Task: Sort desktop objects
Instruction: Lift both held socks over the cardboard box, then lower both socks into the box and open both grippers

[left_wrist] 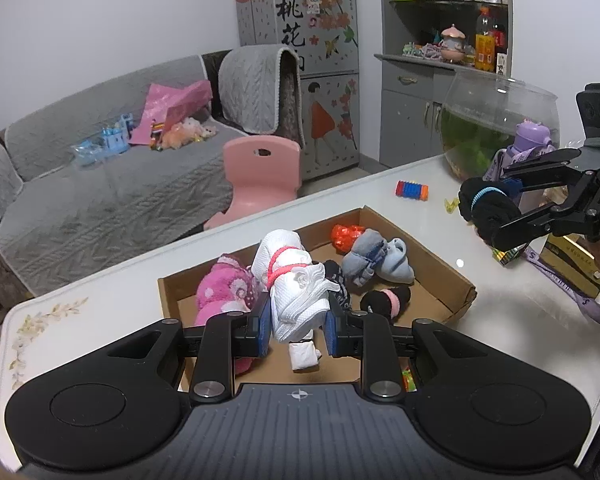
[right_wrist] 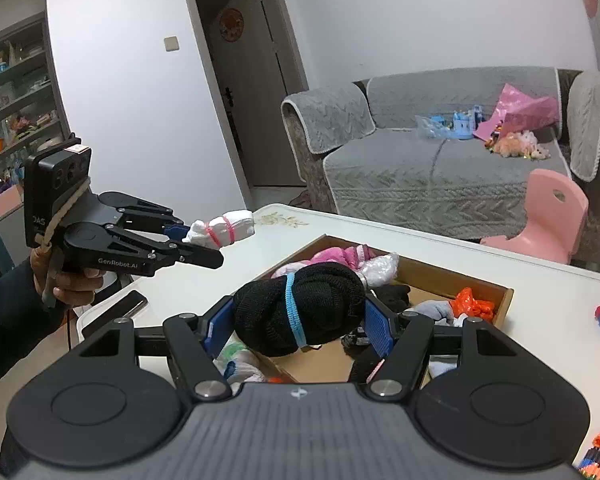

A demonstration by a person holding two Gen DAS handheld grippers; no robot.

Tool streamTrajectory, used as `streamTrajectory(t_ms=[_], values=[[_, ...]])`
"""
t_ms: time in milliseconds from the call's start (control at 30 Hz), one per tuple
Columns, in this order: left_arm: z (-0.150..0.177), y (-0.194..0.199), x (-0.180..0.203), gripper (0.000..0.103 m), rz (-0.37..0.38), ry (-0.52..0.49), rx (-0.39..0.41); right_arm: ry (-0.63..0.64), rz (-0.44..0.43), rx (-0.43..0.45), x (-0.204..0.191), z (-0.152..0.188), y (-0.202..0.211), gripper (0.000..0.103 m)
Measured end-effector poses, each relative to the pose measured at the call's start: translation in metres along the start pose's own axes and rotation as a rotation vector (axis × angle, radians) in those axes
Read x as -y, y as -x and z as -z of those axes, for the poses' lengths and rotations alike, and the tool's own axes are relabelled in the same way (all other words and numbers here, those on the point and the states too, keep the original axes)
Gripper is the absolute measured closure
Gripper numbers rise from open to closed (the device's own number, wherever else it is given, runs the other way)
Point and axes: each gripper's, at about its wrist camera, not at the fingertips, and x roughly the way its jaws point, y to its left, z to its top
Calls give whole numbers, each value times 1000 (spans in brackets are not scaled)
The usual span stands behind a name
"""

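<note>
The left claw [left_wrist: 298, 330] is clenched on a white sock bundle [left_wrist: 296, 288] tied with a pink band, held above the near end of the cardboard box [left_wrist: 440, 268]; the right claw [right_wrist: 300, 326] grips a black sock bundle [right_wrist: 300, 308] with a blue band, also raised over the box. To drop them well, I would lower each bundle into a bare patch of cardboard, clear of the pink fuzzy sock [left_wrist: 224, 292] and the grey pair [left_wrist: 376, 258], before letting go. Releasing one at a time would keep the claws from colliding above the white surface [left_wrist: 112, 292].
</note>
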Motion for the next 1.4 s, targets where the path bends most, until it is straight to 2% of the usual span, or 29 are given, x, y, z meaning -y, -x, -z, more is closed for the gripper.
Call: streamTrajectory(t_ms=[333,667,900,1400], values=[[-1,-30,-4,71,36,19,-46,-33,16,-34,15,2,-11,39],[12,-56,0,71,67,24,-109,-48,37,-75,24,14,-19,39],[16,-74,19,71,114,10,-136,-41,58,-127,25,24,-29,39],[29,-119,40,71,147,3,-221,55,195,-289,30,42,-55,39]])
